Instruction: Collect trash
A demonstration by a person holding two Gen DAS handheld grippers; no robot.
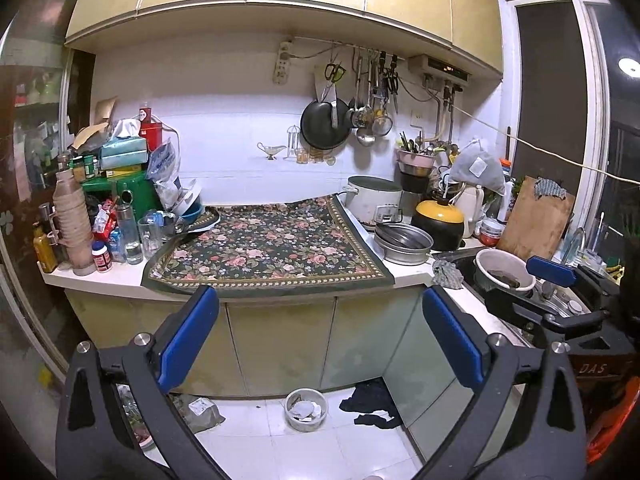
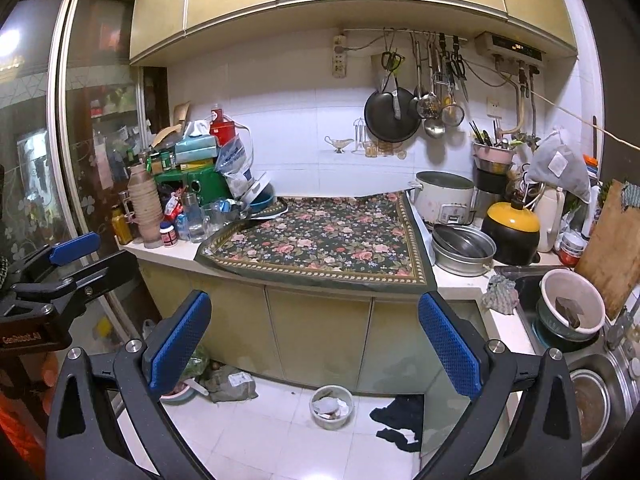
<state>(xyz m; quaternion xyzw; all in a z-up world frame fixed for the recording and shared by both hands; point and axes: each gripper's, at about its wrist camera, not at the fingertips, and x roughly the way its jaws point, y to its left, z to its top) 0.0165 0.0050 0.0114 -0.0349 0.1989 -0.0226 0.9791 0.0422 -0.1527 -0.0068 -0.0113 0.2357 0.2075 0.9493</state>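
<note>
A small round trash bin [image 1: 306, 410] with crumpled paper in it stands on the white floor below the counter; it also shows in the right wrist view [image 2: 331, 406]. A dark cloth [image 1: 374, 402] lies on the floor to its right, also in the right wrist view [image 2: 400, 420]. A crumpled grey bag [image 2: 232, 384] lies to the bin's left. My left gripper [image 1: 320, 336] is open and empty, held above the floor facing the cabinets. My right gripper [image 2: 316, 340] is open and empty at the same height. Each gripper shows at the other view's edge.
A counter carries a floral cloth [image 1: 268, 248], a cluttered left end with bottles and a tissue box [image 1: 122, 148], a rice cooker [image 1: 374, 200], steel pans [image 1: 404, 242] and a black-and-yellow pot [image 1: 440, 220]. A sink [image 2: 592, 396] with a white bowl [image 2: 572, 304] is at right.
</note>
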